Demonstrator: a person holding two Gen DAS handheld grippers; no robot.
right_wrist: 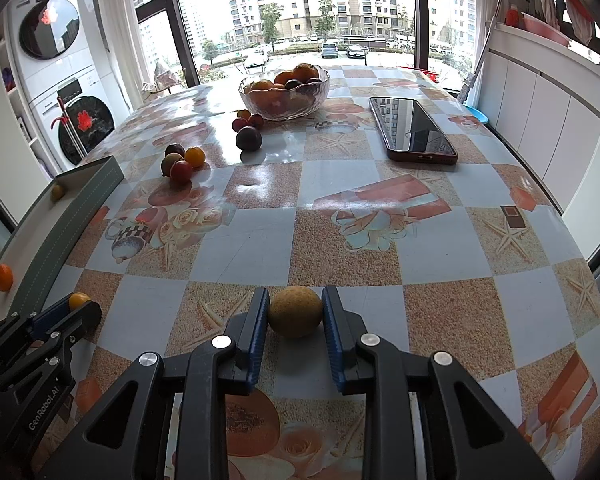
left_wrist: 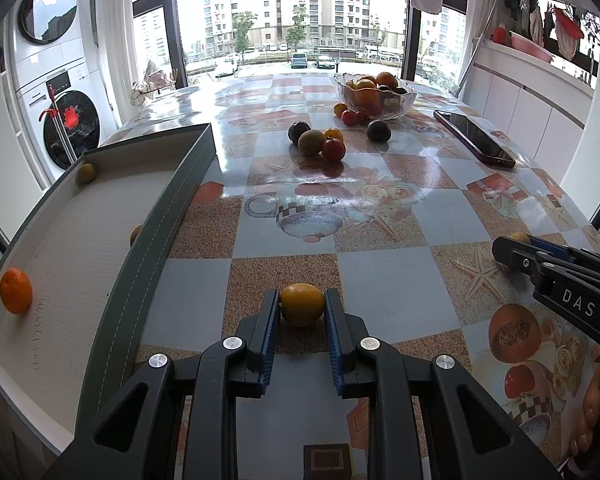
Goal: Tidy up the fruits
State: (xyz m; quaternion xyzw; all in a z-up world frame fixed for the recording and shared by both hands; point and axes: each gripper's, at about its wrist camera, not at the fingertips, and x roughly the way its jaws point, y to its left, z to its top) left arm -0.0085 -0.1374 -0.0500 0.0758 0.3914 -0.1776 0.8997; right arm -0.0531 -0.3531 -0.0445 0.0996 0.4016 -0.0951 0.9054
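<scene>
The left gripper (left_wrist: 302, 306) had its blue pads closed against both sides of a small yellow fruit (left_wrist: 302, 304) that sat on the patterned table (left_wrist: 380, 280) near the front edge, just right of the grey tray (left_wrist: 160, 232). The right gripper (right_wrist: 295, 312) likewise pinched a rough tan fruit (right_wrist: 295, 311) resting on the table, well to the right of the other (each gripper showed in the other's view). Inside the tray lay an orange (left_wrist: 16, 290) at the near left wall and a small yellowish fruit (left_wrist: 87, 172) in the far corner. Farther back, a cluster of four fruits (left_wrist: 318, 142) sat mid-table, with a dark plum (left_wrist: 378, 130) beside it, in front of a glass bowl (left_wrist: 374, 94) heaped with fruit. A phone (left_wrist: 474, 138) lay to the right of the bowl
</scene>
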